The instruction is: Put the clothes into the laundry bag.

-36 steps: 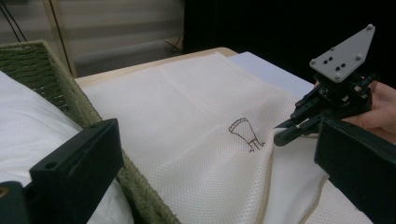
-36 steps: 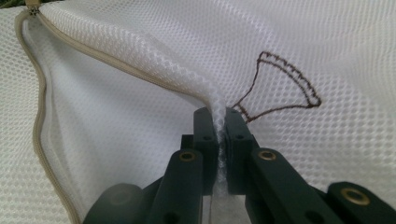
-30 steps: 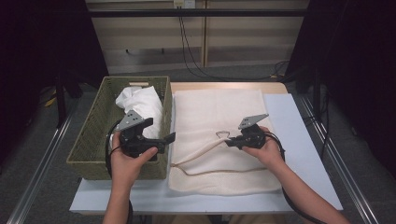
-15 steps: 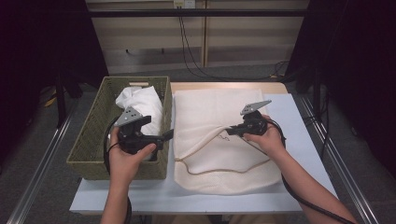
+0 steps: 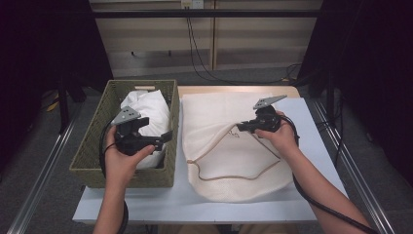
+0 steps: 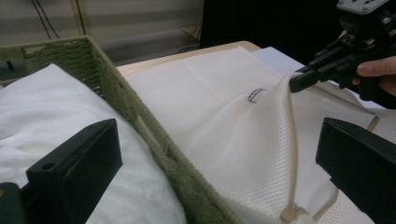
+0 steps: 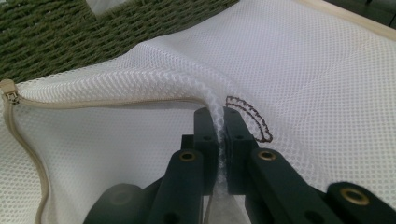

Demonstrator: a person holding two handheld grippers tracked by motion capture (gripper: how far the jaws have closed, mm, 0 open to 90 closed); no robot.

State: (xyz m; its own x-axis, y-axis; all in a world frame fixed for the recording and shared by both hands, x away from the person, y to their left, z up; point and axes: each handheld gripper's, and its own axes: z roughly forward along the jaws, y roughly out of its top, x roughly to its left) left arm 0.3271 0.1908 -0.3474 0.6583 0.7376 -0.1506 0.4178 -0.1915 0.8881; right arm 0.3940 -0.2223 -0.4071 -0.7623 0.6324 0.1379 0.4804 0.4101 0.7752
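A cream mesh laundry bag [image 5: 219, 109] lies flat on the table, its tan zipper [image 5: 229, 176] undone. My right gripper [image 5: 239, 127] is shut on the bag's upper layer beside the zipper edge and holds it lifted; the right gripper view has the mesh [image 7: 187, 84] pinched between the closed jaws of that gripper [image 7: 218, 135], next to a small brown loop [image 7: 252, 116]. My left gripper [image 5: 166, 137] hovers open over the basket's right wall, its jaws wide apart in the left gripper view [image 6: 219, 163], with nothing between them. The right gripper [image 6: 299, 83] appears there too.
A green woven basket [image 5: 92, 141] stands left of the bag and holds a bundle of white cloth [image 5: 148, 109]. The zipper pull [image 7: 9, 95] hangs near the basket wall. The pale tabletop [image 5: 311, 126] has metal rails along both sides.
My right gripper has risen and moved farther away with the mesh in it, so the bag's mouth gapes wider. The left gripper has stayed over the basket.
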